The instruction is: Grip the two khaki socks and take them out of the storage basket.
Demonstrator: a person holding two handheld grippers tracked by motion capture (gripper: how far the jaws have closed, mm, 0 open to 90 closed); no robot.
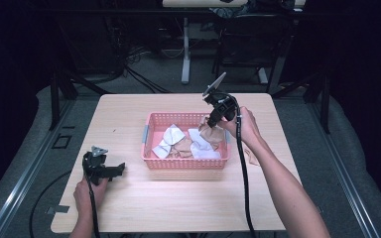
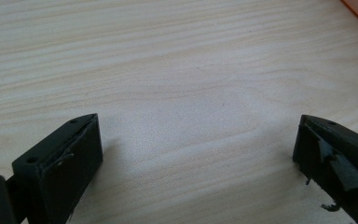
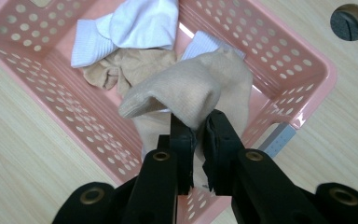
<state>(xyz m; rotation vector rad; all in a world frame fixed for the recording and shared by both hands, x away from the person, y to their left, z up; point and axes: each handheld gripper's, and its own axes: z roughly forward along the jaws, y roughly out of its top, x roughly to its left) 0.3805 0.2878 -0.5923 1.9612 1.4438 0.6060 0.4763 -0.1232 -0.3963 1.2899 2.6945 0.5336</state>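
Observation:
A pink perforated basket (image 1: pixel 151 124) stands mid-table and holds white socks (image 1: pixel 171 135) and beige socks (image 1: pixel 183 147). My right gripper (image 1: pixel 211 120) hangs over the basket's right end, shut on a beige sock (image 3: pixel 191 91) that dangles from its jaws above the basket (image 3: pixel 303 70). White socks (image 3: pixel 135 25) and another beige sock (image 3: pixel 121 70) lie below it. My left gripper (image 1: pixel 119 169) rests on the table near the front left, pointing right toward the basket. Its jaws stand wide apart over bare wood (image 2: pixel 191 116) with nothing between them.
The light wooden table (image 1: pixel 178 203) has bare room in front of the basket and at the left. A beige sock (image 1: pixel 250 156) lies on the table right of the basket, partly under my right forearm. A round hole (image 3: pixel 349 21) shows in the tabletop beyond the basket.

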